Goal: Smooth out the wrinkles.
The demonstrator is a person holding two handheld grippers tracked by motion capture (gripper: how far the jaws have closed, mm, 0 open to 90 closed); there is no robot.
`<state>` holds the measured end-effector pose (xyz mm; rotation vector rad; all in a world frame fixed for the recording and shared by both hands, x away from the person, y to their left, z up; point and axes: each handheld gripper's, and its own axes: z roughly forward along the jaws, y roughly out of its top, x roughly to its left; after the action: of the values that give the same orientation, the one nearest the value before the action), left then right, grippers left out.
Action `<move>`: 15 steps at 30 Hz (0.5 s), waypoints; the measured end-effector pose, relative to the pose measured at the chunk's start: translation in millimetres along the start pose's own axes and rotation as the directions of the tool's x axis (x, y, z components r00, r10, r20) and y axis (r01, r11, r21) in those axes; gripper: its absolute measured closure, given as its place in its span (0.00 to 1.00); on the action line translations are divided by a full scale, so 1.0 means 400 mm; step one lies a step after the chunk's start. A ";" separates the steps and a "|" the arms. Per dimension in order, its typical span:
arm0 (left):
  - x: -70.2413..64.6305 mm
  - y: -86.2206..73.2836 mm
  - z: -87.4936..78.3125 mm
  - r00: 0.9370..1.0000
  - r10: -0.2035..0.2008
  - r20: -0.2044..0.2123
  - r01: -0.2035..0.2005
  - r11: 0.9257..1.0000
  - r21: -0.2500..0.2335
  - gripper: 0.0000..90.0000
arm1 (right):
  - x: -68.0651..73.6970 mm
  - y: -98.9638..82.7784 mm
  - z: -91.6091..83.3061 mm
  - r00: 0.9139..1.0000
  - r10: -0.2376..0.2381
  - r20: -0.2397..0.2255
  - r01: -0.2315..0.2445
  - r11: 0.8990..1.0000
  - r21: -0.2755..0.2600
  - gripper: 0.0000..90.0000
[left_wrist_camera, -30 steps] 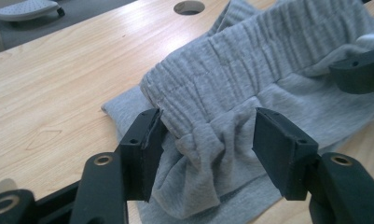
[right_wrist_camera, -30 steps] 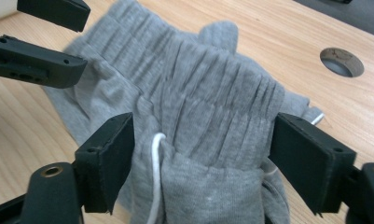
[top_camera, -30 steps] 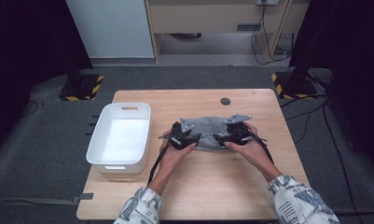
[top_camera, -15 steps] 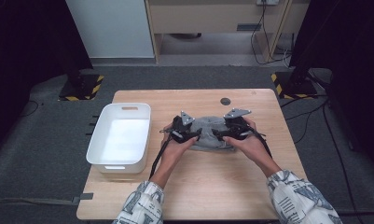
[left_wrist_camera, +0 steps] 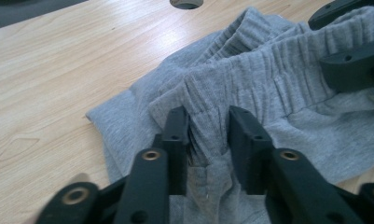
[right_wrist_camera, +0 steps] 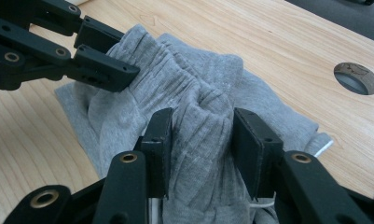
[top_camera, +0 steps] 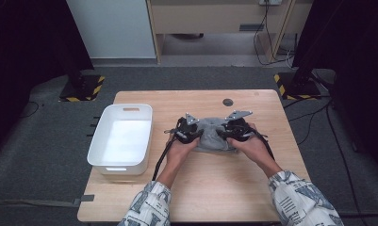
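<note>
The step in hand looks like gripping the grey garment [top_camera: 212,135], which lies bunched on the counter [top_camera: 224,188] to the right of the white bin [top_camera: 121,136]: the left tongs [left_wrist_camera: 207,133] have just been closing and now pinch a gather of its ribbed waistband, and the right tongs [right_wrist_camera: 201,140] have just been closing too, clamped on a thick fold of the same cloth. The next move probably calls for lifting both together and keeping the cloth taut, so it can be spread or carried toward the bin. Both hands sit low and close together over the garment, forearms reaching in from the near edge, tongs pointing forward and slightly down.
</note>
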<state>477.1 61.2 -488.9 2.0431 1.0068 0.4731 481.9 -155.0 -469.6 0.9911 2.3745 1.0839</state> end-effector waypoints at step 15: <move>-0.018 -0.020 -0.046 0.996 0.086 -0.007 -0.086 0.996 -0.033 0.87 | 0.021 0.005 -0.025 1.000 -0.007 -0.011 0.007 1.000 -0.005 0.56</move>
<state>457.5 67.4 -483.7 2.0631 0.9107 0.5369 471.6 -153.4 -461.9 0.9767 2.3810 1.0949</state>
